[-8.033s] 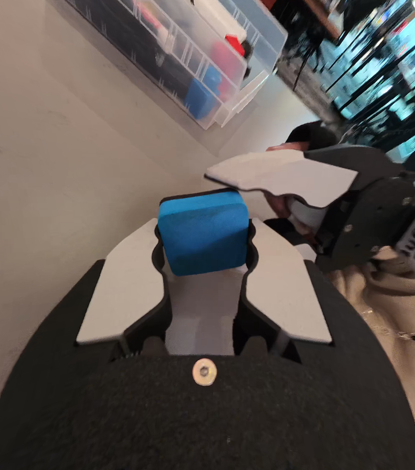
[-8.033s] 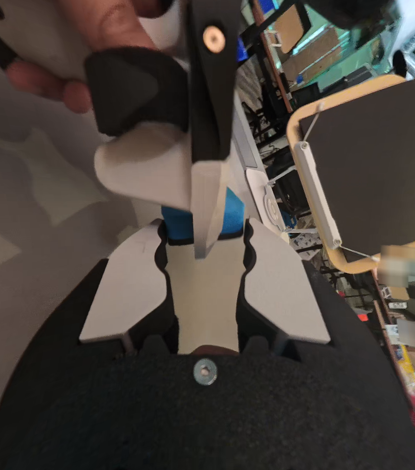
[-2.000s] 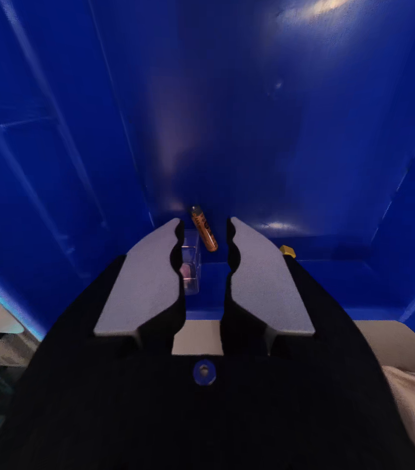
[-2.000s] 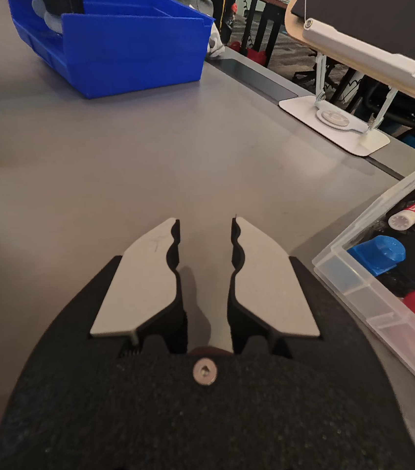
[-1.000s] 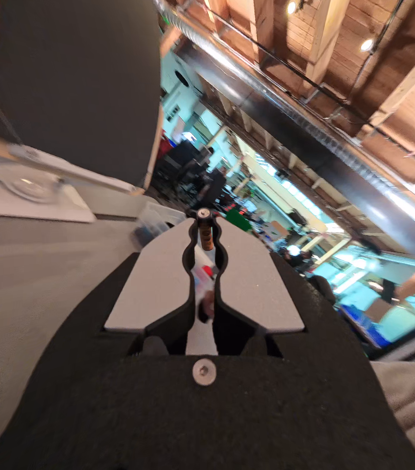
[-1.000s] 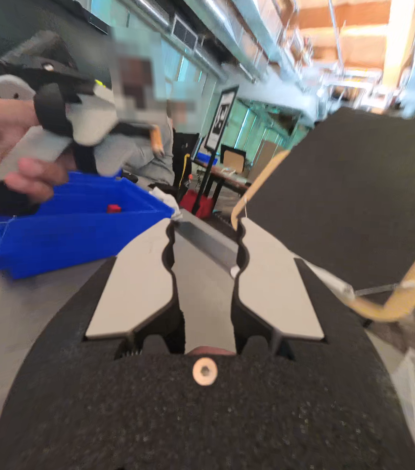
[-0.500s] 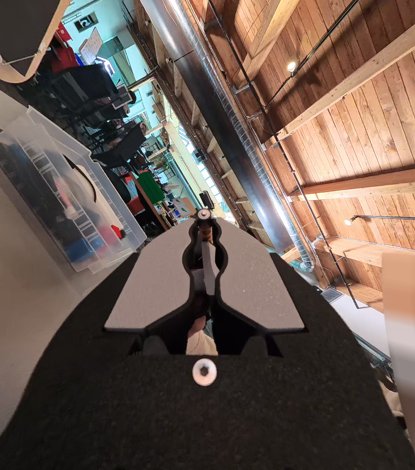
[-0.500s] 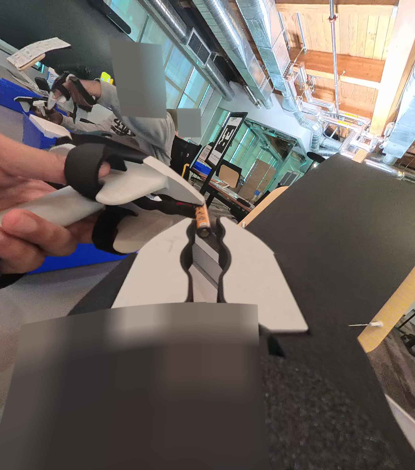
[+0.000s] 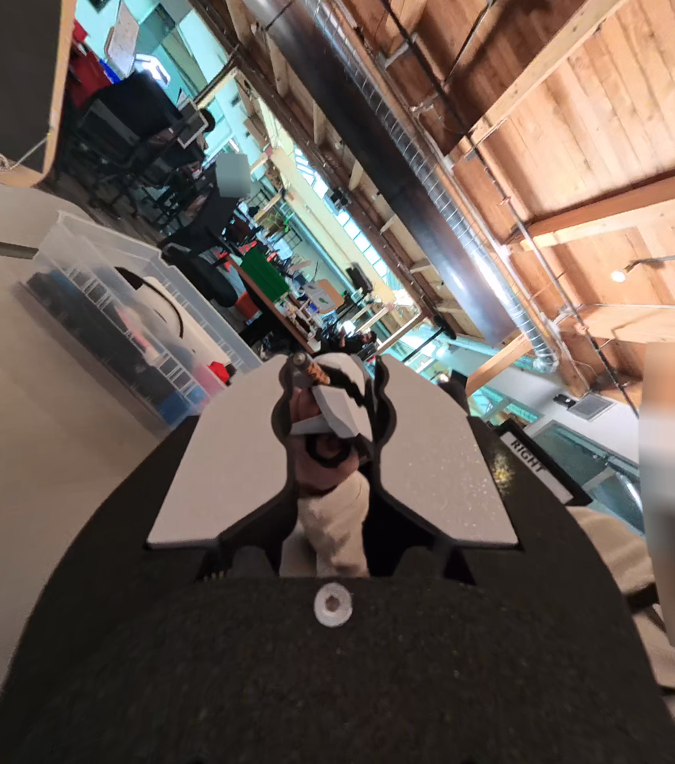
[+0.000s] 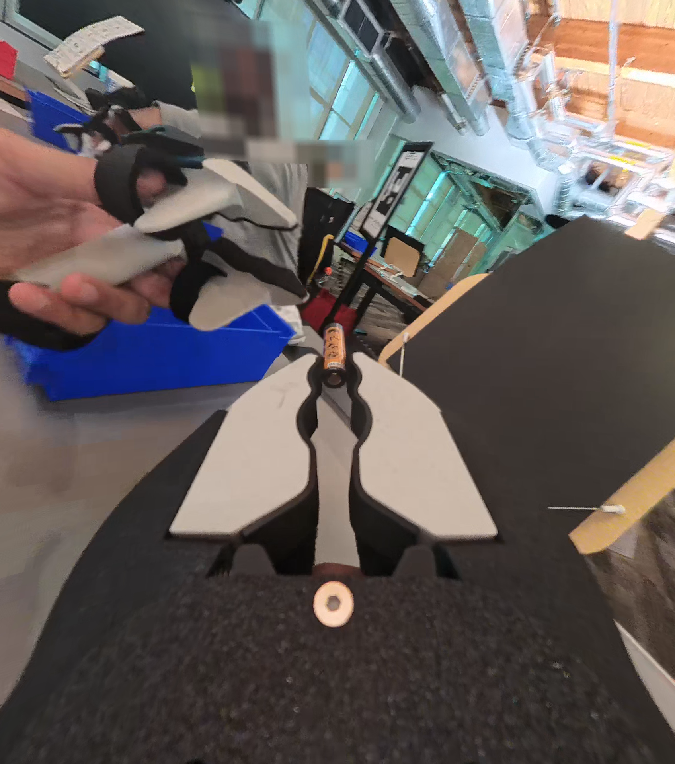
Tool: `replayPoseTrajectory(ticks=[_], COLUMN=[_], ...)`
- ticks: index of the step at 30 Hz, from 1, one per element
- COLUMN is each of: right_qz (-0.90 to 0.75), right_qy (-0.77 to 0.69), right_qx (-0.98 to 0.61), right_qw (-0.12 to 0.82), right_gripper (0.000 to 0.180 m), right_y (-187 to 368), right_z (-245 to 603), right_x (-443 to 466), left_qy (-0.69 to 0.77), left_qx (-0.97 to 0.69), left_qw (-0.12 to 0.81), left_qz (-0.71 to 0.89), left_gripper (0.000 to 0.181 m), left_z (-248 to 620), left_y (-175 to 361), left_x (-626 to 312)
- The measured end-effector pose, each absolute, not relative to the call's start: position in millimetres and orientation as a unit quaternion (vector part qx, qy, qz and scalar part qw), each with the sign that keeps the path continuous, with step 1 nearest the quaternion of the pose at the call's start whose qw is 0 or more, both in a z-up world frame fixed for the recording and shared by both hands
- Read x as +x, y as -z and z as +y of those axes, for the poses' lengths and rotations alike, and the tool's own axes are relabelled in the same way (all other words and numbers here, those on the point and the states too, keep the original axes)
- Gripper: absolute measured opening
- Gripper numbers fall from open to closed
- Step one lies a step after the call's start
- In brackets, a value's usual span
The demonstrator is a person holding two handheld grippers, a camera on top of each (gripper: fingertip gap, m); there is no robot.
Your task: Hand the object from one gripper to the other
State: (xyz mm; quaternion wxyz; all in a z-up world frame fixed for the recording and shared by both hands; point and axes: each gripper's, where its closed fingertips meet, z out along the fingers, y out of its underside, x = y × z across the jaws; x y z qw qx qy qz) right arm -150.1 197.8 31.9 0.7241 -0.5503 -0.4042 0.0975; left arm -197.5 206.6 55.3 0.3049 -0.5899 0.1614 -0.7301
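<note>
A small orange-and-black battery (image 10: 333, 351) stands upright, pinched at the fingertips of my right gripper (image 10: 334, 364), which is shut on it. My left gripper (image 10: 300, 260), held in a hand at the upper left of the right wrist view, is open and apart from the battery. In the left wrist view my left gripper (image 9: 331, 368) has its jaws spread and empty. Through the gap I see the right gripper (image 9: 321, 378) holding the battery (image 9: 314, 372) just beyond the left fingertips.
A blue bin (image 10: 154, 355) sits on the grey table (image 10: 17, 475) behind the left gripper. A clear plastic organiser box (image 9: 121, 314) lies on the table at the left. A black board with a wooden rim (image 10: 555, 372) stands at the right. The gap from one gripper's tips to the other's is roughly 6 cm.
Half a second ago both grippers were closed on the battery. My left gripper has opened and drawn back a little; the battery stays in my right gripper.
</note>
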Motion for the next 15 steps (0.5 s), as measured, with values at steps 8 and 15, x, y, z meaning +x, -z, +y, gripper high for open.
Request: replayPoseTrajectory(ticks=[8,15], right_qz=[-0.383,-0.144], right_qy=[-0.551,-0.791], right_qx=[-0.598,-0.584], right_qw=[0.438,0.112], right_gripper=[0.011,0.011], right_y=[-40.0,-22.5], right_z=[155.1,160.8], right_x=[-138.5,-141.7], left_qy=[0.674,0.506], left_qx=[-0.61,-0.603], left_qw=[0.234,0.351], left_qz=[0.344,0.506], left_gripper=[0.041,0.041], left_z=[160.5,139.7], left_y=[-39.4,-23.8], left_x=[-182.0,-163.3])
